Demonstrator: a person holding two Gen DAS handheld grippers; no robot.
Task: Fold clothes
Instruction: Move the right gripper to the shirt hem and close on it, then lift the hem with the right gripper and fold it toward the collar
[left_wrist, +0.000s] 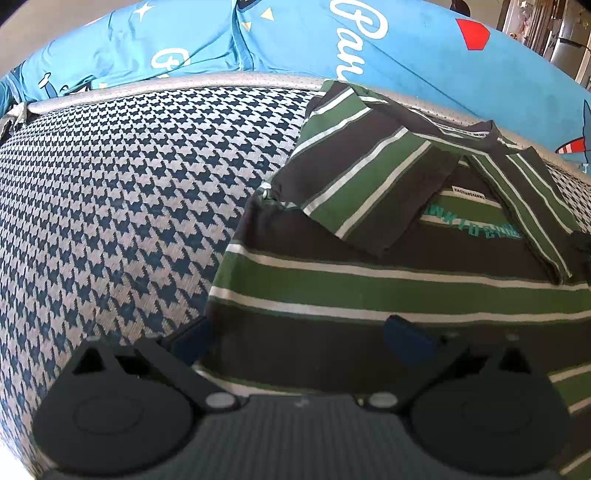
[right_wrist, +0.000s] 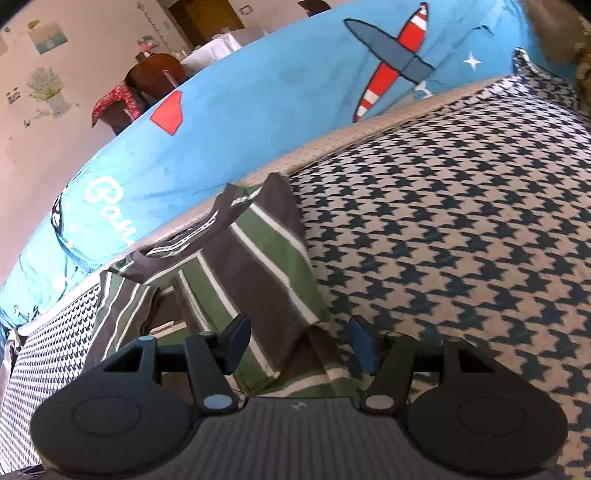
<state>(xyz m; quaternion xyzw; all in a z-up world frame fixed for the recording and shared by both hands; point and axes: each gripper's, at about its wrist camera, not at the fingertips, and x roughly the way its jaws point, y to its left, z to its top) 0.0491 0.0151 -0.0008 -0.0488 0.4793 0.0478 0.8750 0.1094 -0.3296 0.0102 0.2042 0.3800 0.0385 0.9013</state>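
Note:
A dark grey shirt with green and white stripes (left_wrist: 369, 288) lies flat on the houndstooth bed cover (left_wrist: 129, 203). Both its sleeves are folded in over the chest. My left gripper (left_wrist: 297, 341) stands wide open over the shirt's left edge. One fingertip (left_wrist: 188, 343) is at the hem side and the other rests above the striped cloth. In the right wrist view the same shirt (right_wrist: 258, 266) runs up to the bed's rim. My right gripper (right_wrist: 300, 343) straddles the shirt's right edge and the folded sleeve's corner. Its jaws are partly apart and the pads (right_wrist: 236, 339) are not pressing on the cloth.
Blue bedding with a plane print and white lettering (right_wrist: 258, 103) is bunched along the far side behind a grey padded rim (left_wrist: 184, 83). The houndstooth cover (right_wrist: 443, 240) stretches right of the shirt. A chair with red cloth (right_wrist: 122, 99) stands by the far wall.

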